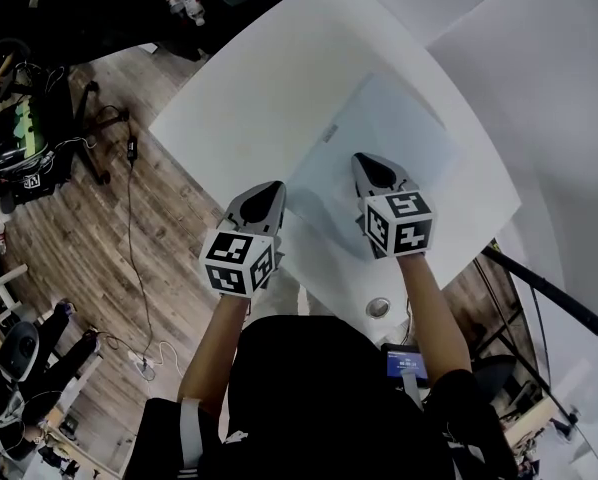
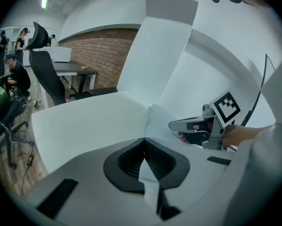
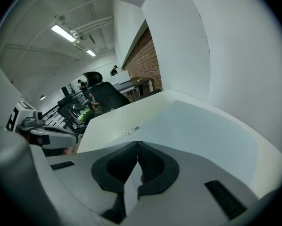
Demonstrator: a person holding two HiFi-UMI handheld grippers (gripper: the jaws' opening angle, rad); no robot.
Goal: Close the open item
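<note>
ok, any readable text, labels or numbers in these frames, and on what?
None legible.
Small tag on the pale flat item: print too small.
Sticker on the helmet: blurred.
Blue screen beside the person's arm: blurred.
Marker cubes: square patterns only, no words.

Left forearm (image 1: 217, 348) and right forearm (image 1: 434, 318) bare, extended forward, roughly parallel. Left gripper (image 1: 270, 193) pointed ahead, jaws closed, tips meeting. Right gripper (image 1: 371, 168) slightly ahead of left, well apart from it, jaws likewise closed tip to tip. Right hand (image 2: 239, 133) wrapped round gripper's rear. Marker cubes (image 1: 239, 261) faced upward.
</note>
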